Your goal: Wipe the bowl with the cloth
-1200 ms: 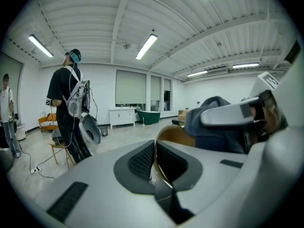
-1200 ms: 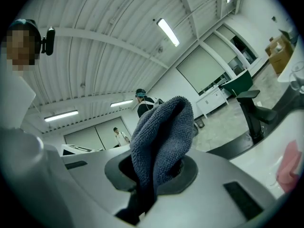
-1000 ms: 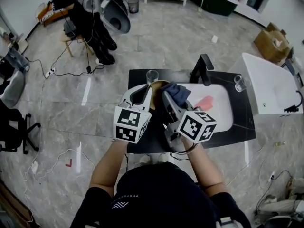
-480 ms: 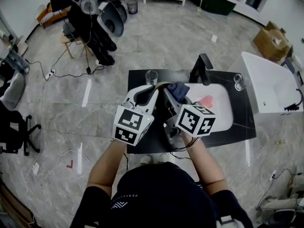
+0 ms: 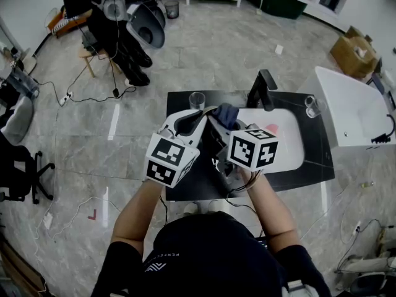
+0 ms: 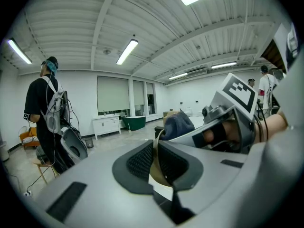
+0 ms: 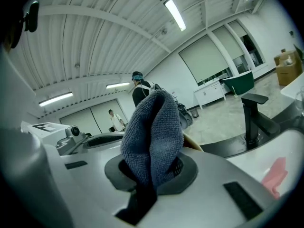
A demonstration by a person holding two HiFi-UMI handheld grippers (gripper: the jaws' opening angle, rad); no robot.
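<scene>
Bowl (image 6: pixel 158 176) rim pinched by fingers of left gripper (image 6: pixel 156 158), cloth (image 7: pixel 153 137) clamped by right gripper (image 7: pixel 151 171), grips unclear from head view

At centre, the left tongs (image 6: pixel 156 151) pinch the rim of the tan bowl (image 6: pixel 159 177), pads pressed on it. Right of centre, the right tongs (image 6: pixel 186 132) hold a blue cloth (image 6: pixel 178 125). A person (image 6: pixel 45 113) stands far left.
</scene>
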